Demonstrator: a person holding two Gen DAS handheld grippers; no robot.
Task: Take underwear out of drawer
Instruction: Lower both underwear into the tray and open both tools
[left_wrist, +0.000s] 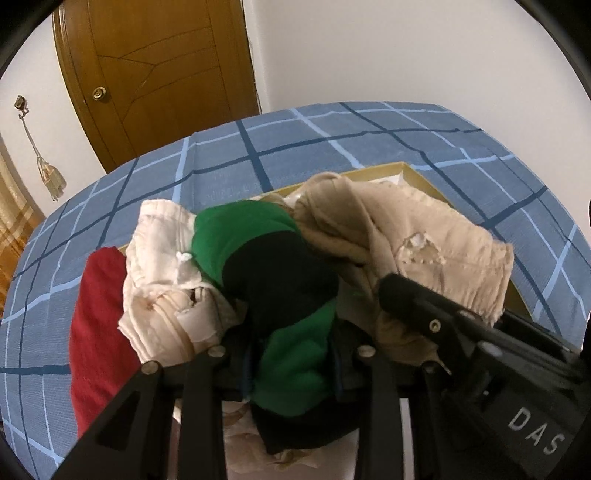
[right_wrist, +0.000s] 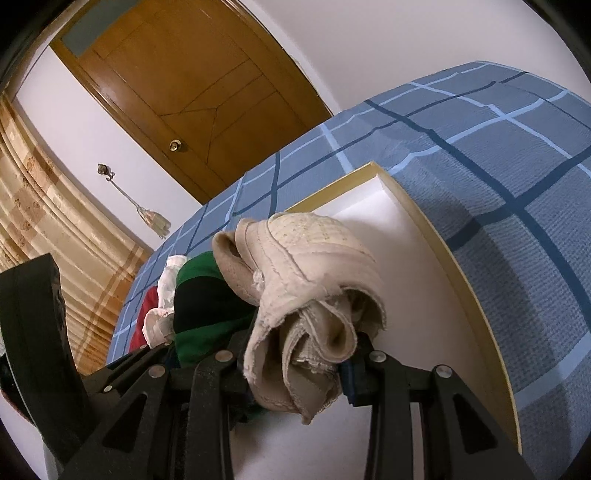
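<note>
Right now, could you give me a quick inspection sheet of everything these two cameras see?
Surface: blue checked bedspread.
Job's things: open drawer lying on the bed; green and black underwear, beige underwear, cream piece, red piece.
Clutter: nothing seen.
Tools: left tool closed on the green and black underwear; right tool closed on the beige underwear.
Cables: nothing seen.
Surroundings: wooden door, curtain, white wall.

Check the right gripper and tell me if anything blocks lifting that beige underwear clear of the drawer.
Nothing visible blocks it. The right gripper already pinches the beige underwear, which bunches above the drawer rim. Only the green-and-black garment touches its left side.
</note>
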